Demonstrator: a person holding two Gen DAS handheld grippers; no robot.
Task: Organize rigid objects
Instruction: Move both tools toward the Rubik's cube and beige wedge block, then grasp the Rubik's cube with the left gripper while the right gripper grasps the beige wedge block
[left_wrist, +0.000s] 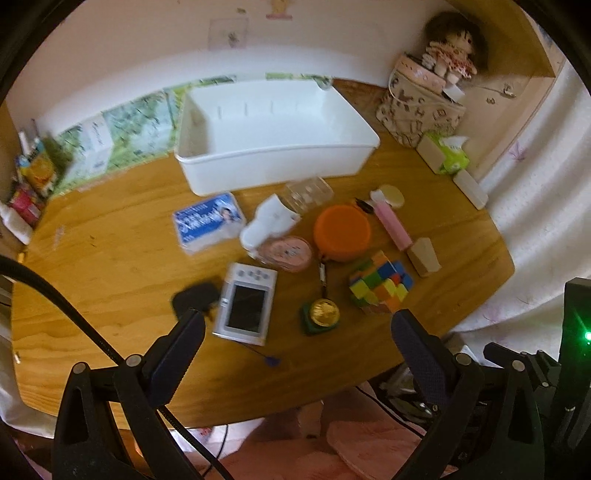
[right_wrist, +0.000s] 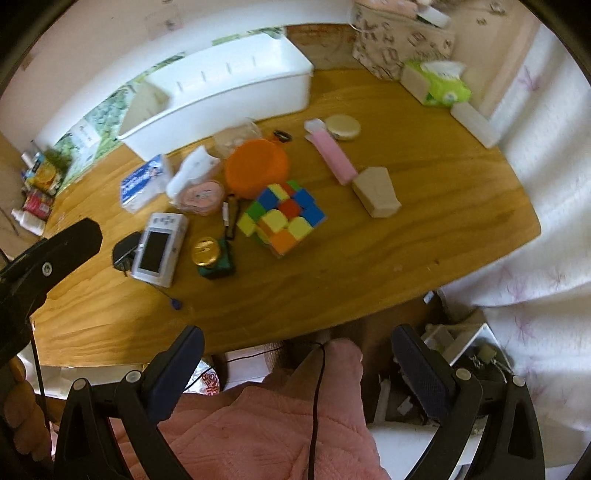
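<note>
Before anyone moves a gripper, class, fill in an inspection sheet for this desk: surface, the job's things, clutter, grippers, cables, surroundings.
Surface: wooden tabletop, bare at its near left.
Job's things: empty white plastic bin at the back; colourful puzzle cube, round orange container, white handheld device with a dark screen, blue-and-white box, pink bar, gold-lidded green tin scattered in front, none binned.
Clutter: green tissue pack, patterned bag, doll, bottles at far left.
Grippers: left gripper and right gripper open, holding nothing.
Cables: black cable over the pink sleeve.
Surroundings: white wall, pale curtain at right.
</note>
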